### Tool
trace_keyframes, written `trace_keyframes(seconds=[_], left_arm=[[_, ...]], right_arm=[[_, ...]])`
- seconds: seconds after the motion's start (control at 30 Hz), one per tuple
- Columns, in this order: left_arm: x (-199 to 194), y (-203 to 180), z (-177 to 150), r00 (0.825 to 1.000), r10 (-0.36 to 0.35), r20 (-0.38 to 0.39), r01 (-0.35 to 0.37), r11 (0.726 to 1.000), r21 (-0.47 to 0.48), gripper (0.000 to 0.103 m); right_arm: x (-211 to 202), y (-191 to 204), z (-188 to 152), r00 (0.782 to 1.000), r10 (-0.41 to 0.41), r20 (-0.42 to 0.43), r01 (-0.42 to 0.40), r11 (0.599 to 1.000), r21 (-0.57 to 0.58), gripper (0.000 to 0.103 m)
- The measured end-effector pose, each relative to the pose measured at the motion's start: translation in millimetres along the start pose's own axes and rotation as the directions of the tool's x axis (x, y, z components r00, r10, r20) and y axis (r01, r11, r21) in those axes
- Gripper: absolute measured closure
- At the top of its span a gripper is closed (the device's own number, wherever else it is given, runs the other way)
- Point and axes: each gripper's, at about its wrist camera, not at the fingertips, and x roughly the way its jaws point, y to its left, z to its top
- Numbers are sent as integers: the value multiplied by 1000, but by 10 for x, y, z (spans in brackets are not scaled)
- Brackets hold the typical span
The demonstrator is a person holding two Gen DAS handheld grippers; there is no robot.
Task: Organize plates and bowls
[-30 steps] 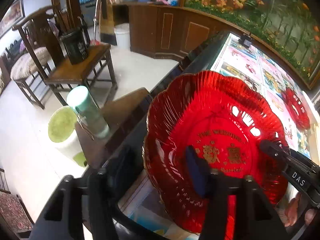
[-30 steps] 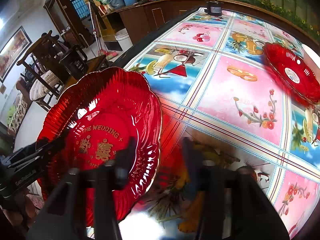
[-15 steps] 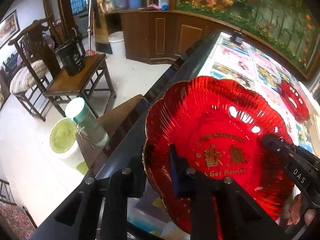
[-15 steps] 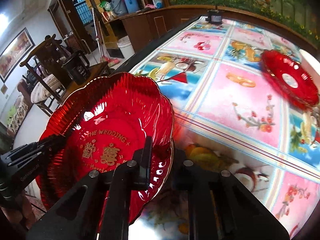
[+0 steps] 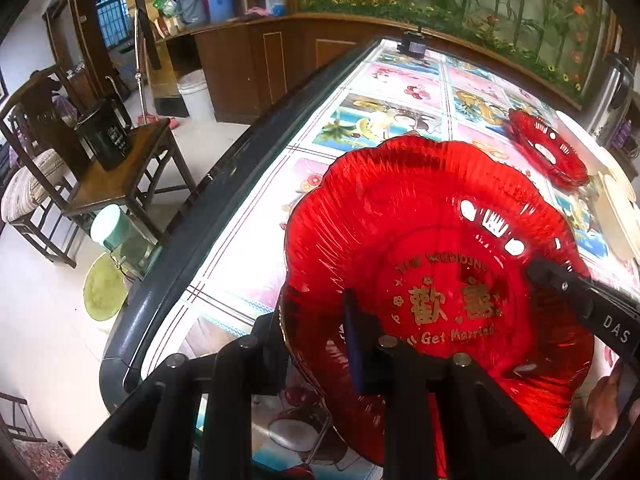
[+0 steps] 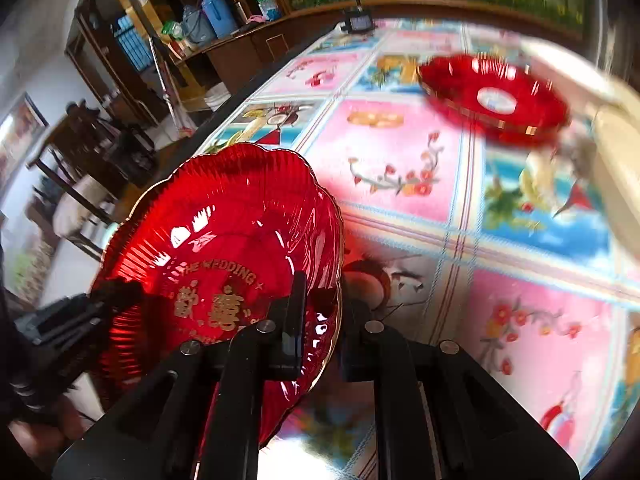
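Observation:
A red scalloped plate (image 5: 432, 248) with gold wedding lettering hangs over the picture-tiled table (image 5: 240, 264), held from both sides. My left gripper (image 5: 316, 340) has the near left rim between its fingers; its jaws are opening slightly while still gripping. In the right wrist view the same plate (image 6: 224, 232) has its right rim pinched by my right gripper (image 6: 322, 332), which is shut. The right gripper's tip (image 5: 560, 280) lies across the plate's far side. A second red plate (image 5: 548, 148) (image 6: 492, 100) rests on the table farther back to the right.
White dishes (image 5: 616, 216) stand at the table's right edge near the second plate. A small black device (image 5: 414, 44) sits at the table's far end. Left of the dark table edge are a wooden chair (image 5: 40, 148), a side table and a green-lidded bottle (image 5: 110, 226).
Both grippers have closed on the plate's rim. The plate has moved from the table's left edge to over the tabletop, toward the second red plate.

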Motion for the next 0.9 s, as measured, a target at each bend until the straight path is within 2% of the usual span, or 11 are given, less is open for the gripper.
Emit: trace_keyframes(seconds=[0.07,0.13,0.2,0.27,0.33,0.4,0.47,0.53,0.67,0.8,0.9], left_arm=[[-40,54,3,1000,-4,-8,4,1000,-24,78],[-133,136,-7,1000,10,6,-10,998,-54,70],[-291,223,-29,998,39,50,-35,996,-85,46],[-461,299,-60,993,65,94,-55,993,-106,33],[-685,367,-103,985,89,151,-71,991,-117,31],[-893,412,-133,972,120,204,-95,987,-128,30],[-1063,434,-140,960,119,252,-84,986,-145,28],[-1254,423,-126,949,63,309,-14,987,-160,23],[-1413,169,-66,919,-151,363,209,970,-126,20],[-1284,-213,-9,895,-323,308,359,931,-65,20],[-1117,-522,10,889,-398,228,410,912,-5,20]], right_arm=[[-1,-63,-8,998,67,-13,-66,997,31,87],[-48,-72,-29,997,79,-6,-79,996,29,81],[-157,-65,-41,994,110,19,-111,994,16,74],[-304,-78,-67,989,134,62,-134,991,5,64],[-437,-126,-99,984,149,98,-150,989,2,57],[-590,-222,-134,977,167,134,-169,985,9,57],[-730,-371,-150,974,150,170,-158,987,40,57],[-826,-525,-135,972,129,194,-147,986,84,57],[-930,-888,-38,968,77,239,-125,973,195,57],[-869,-1223,140,967,73,245,-152,934,323,56],[-733,-1374,279,969,79,234,-169,904,392,55]])
